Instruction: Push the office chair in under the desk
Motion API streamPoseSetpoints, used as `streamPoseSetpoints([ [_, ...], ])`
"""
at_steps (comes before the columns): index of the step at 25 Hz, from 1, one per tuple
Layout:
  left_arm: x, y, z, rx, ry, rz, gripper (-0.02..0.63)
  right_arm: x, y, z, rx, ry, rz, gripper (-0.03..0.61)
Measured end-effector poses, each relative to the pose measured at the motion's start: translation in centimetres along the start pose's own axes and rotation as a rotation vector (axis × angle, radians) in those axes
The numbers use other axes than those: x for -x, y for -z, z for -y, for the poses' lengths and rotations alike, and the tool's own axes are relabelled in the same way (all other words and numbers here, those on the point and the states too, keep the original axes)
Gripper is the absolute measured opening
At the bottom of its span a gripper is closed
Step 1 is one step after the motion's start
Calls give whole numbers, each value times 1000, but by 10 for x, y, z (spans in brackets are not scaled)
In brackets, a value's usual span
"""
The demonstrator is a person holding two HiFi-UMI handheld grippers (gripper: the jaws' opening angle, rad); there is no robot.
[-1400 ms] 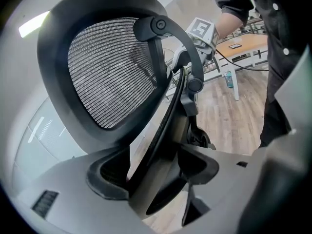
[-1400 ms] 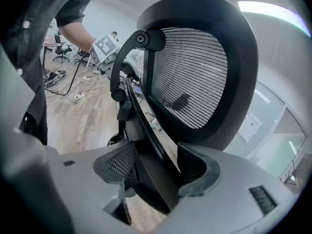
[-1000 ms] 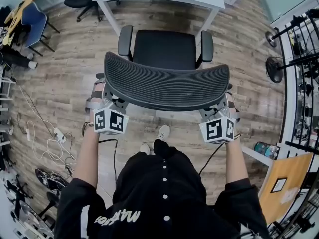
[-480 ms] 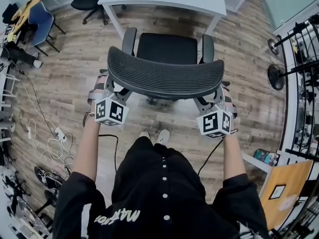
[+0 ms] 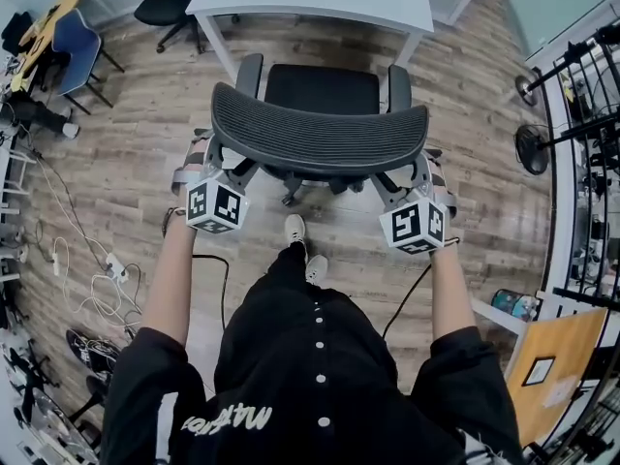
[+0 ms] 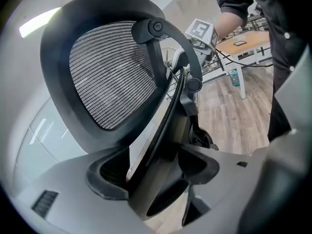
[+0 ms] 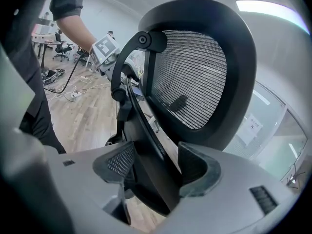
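Bright, even indoor light comes from overhead. A ceiling strip (image 7: pixel 273 9) glares beside the chair back (image 7: pixel 195 82). Below the chair back, shadows on the floor (image 5: pixel 126 143) are soft. Fisheye bending curves the edges around it, the corners go black, and the near foreground blurs.

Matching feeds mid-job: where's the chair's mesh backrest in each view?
Head view: mesh backrest centre, a curved band.
Left gripper view: mesh backrest upper left, rim between the jaws.
Right gripper view: mesh backrest upper right, rim between the jaws.
Shared landmark: wood floor.
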State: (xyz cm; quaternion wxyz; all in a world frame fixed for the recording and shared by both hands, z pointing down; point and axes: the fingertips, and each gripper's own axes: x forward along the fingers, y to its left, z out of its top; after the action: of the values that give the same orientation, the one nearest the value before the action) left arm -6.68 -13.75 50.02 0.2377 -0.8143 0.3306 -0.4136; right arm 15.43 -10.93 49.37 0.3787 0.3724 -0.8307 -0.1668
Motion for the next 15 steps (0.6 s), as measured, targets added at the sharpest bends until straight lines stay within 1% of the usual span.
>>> streamPoseSetpoints([
  [15,-30,2,-23,-8,-2,20,324,-27,4,25,-5,7,-12,298],
])
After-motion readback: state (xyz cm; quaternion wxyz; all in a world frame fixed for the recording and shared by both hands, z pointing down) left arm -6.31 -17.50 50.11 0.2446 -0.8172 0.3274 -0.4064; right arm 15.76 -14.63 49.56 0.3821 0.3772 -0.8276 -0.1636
